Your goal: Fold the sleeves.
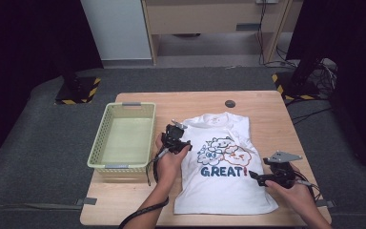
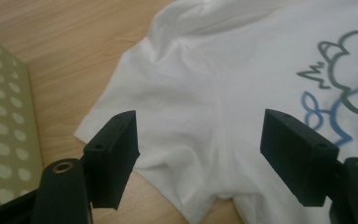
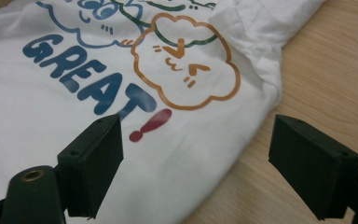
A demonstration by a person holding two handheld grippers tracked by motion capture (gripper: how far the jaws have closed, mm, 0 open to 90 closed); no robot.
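Left gripper [image 1: 181,138], jaws apart and empty, hovers over the left sleeve of the shirt [image 1: 224,167]; right gripper [image 1: 259,177], likewise apart, faces its right edge. Shirt lies flat mid-table, long axis near to far, between both.

The high view is evenly lit from above, though soft and low in detail; its upper corners sink into near-black. The table [image 1: 262,102] shows mild glare, shadows staying faint. In both gripper views the black jaws up close are slightly soft, and the white T-shirt [image 2: 205,93] reads bright, its folds gently shaded.
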